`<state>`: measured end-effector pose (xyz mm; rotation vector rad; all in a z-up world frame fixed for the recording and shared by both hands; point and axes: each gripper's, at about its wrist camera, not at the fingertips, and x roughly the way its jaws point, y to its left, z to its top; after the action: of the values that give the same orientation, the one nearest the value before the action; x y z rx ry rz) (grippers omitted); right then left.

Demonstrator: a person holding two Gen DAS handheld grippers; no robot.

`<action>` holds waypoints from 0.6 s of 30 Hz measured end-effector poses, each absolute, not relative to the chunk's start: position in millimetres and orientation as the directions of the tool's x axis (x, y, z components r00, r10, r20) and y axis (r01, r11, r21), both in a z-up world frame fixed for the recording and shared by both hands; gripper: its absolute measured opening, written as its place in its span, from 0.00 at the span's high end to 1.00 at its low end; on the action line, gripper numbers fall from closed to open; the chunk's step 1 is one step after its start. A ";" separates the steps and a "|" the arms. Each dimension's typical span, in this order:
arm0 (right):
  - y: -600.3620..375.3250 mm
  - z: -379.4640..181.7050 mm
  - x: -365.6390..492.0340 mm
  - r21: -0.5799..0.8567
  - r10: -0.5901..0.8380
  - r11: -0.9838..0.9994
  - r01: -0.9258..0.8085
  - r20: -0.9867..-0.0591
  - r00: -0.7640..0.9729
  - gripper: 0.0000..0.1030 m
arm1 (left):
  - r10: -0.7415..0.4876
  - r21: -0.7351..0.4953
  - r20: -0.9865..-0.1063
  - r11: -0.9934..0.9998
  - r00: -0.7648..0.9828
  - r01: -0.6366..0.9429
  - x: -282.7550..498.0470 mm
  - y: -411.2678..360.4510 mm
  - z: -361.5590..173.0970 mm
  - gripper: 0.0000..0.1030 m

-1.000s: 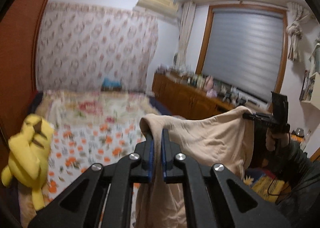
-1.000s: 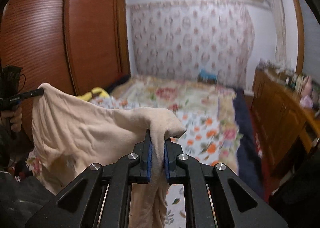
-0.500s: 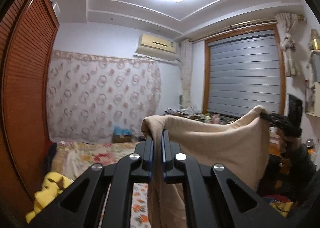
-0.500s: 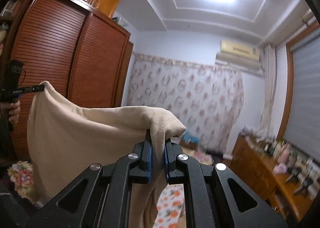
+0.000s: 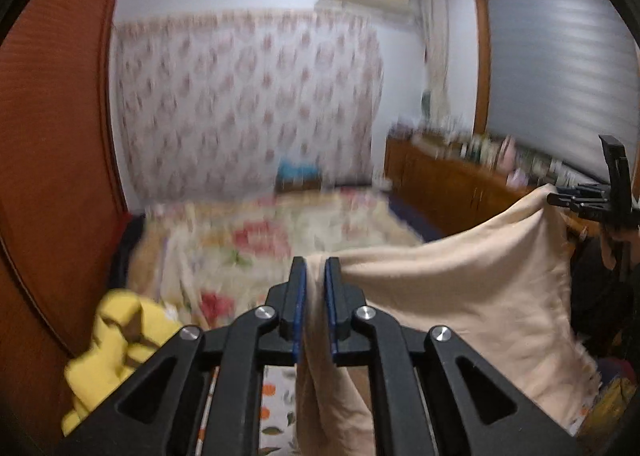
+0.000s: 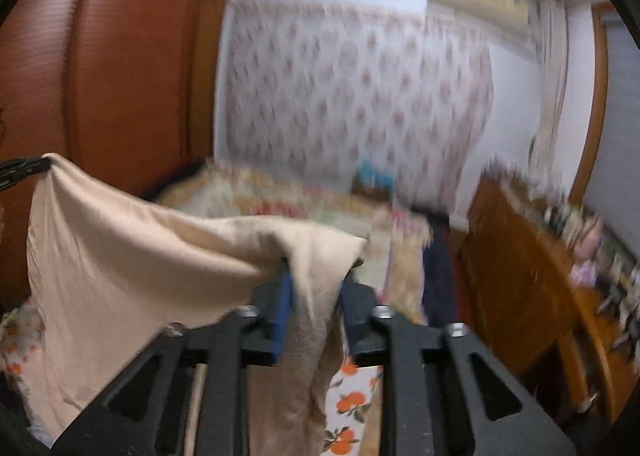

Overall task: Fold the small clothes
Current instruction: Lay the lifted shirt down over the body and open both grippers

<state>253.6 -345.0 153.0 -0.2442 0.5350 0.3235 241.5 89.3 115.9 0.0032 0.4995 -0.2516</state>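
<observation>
A beige cloth (image 5: 460, 296) hangs stretched in the air between my two grippers, above a bed. In the left wrist view my left gripper (image 5: 315, 268) pinches one top corner; its jaws are opening slightly, with the fabric still filling the narrow gap. The right gripper (image 5: 592, 200) shows at the far right, at the other corner. In the right wrist view my right gripper (image 6: 316, 276) is opening: its jaws stand clearly apart, and the cloth (image 6: 120, 256) drapes loosely over and between them. The left gripper (image 6: 24, 168) holds the far corner at the left edge.
Below lies a bed (image 5: 248, 240) with a floral cover. A yellow plush toy (image 5: 116, 340) sits at its left side by the brown wardrobe (image 5: 48, 136). A wooden sideboard (image 6: 520, 256) crowded with small items runs along the right wall.
Both views have swung down from the ceiling to the bed. The right jaws have parted and let the cloth corner go slack. The left jaws have widened a little.
</observation>
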 end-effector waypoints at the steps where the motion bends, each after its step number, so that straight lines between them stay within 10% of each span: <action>1: -344.7 133.3 268.5 -0.131 0.225 0.924 -0.359 -0.574 0.788 0.66 | -0.247 -0.084 -0.513 0.968 0.822 0.238 255.6 92.0 95.3 0.94; 9: -358.4 22.0 295.1 -0.079 0.187 0.935 -0.346 -0.720 0.669 0.65 | -0.221 -0.094 -0.634 0.973 0.741 0.210 253.0 76.0 18.8 0.94; 18: -369.8 18.9 230.1 -0.067 0.196 0.929 -0.364 -0.743 0.639 0.65 | -0.264 -0.111 -0.694 0.958 0.670 0.263 194.1 61.5 -6.3 0.94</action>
<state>230.1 -369.8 18.9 -0.2193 0.8176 0.3225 194.1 61.5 -6.3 -0.0014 0.7821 -0.2968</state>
